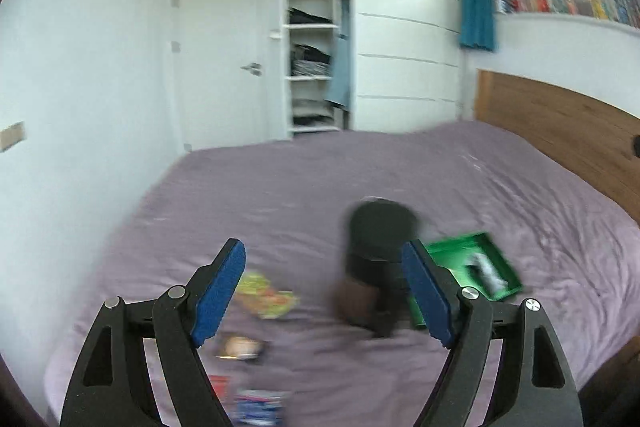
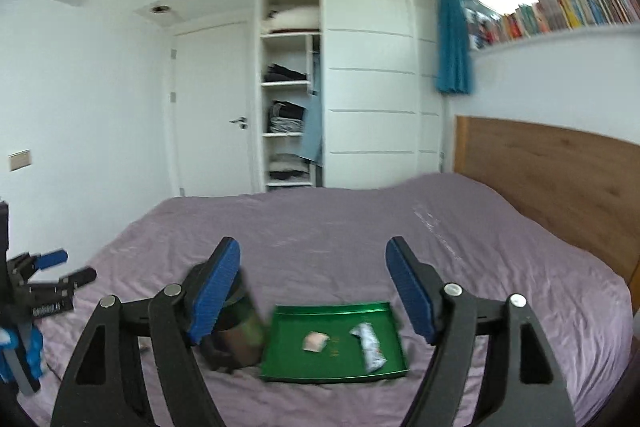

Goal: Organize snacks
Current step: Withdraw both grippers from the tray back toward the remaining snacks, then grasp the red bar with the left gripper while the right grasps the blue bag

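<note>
On the purple bed (image 1: 304, 187), the left claw (image 1: 324, 291) hangs released, nothing between its fingers; a yellow snack packet (image 1: 266, 293) lies just right of its left finger, other blurred packets nearer. The right claw (image 2: 314, 291) is also released above the green tray (image 2: 280, 347), which holds a small pink snack (image 2: 315, 341) and a white wrapped snack (image 2: 370, 347).

No legible text or labels.

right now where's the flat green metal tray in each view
Left wrist: flat green metal tray sits lower right, beside the right fingertip, partly hidden.
Right wrist: the tray lies bottom centre, between the fingers.
Shared landmark: wooden headboard.
</note>
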Tool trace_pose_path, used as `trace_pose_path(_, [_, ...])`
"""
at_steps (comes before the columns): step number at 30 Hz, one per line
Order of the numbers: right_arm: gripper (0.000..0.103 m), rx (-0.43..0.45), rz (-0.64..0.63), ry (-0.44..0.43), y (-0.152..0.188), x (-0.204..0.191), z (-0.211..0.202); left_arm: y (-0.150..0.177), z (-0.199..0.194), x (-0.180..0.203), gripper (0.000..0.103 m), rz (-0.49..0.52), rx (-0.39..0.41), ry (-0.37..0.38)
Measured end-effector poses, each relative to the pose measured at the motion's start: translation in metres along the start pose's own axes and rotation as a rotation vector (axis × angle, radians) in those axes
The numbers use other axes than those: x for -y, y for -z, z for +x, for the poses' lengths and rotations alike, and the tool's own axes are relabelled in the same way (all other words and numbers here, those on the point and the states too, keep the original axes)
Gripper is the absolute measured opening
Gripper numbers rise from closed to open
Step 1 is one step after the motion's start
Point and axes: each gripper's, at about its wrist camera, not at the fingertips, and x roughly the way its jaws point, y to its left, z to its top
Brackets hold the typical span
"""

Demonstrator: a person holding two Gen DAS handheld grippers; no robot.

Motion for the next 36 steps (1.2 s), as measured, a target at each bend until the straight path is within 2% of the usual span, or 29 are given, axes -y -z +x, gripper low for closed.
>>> trace_pose_path(7, [0.057, 0.002, -0.026, -0.101, 0.000, -0.095, -0.020, 0.027, -0.037, -0.112, 0.076, -0.080, 0.026, -0.140])
trace_pose_path(11, [0.057, -0.042, 0.010, -0.178, 0.017, -0.136, -0.012, 0.057, -0.037, -0.155, 0.076, -0.119, 0.001, -0.171])
trace_pose_path(15, [0.057, -0.127, -0.008, -0.236, 0.045, -0.182, 0.009, 0.091, -0.023, -0.184, 0.076, -0.132, -0.042, -0.185])
trace_pose_path(19, [0.058, -0.241, -0.043, -0.268, 0.081, -0.224, 0.040, 0.124, 0.002, -0.200, 0.076, -0.143, -0.115, -0.183])
trace_pose_path(28, [0.059, -0.586, -0.031, -0.334, 0.199, -0.281, 0.127, 0.201, 0.068, -0.196, 0.076, -0.095, -0.318, -0.087])
trace_pose_path(31, [0.059, -0.664, -0.039, -0.342, 0.232, -0.297, 0.140, 0.217, 0.087, -0.188, 0.076, -0.072, -0.370, -0.057])
trace_pose_path(36, [0.059, -0.731, -0.019, -0.349, 0.254, -0.300, 0.160, 0.237, 0.120, -0.181, 0.076, -0.062, -0.440, -0.022])
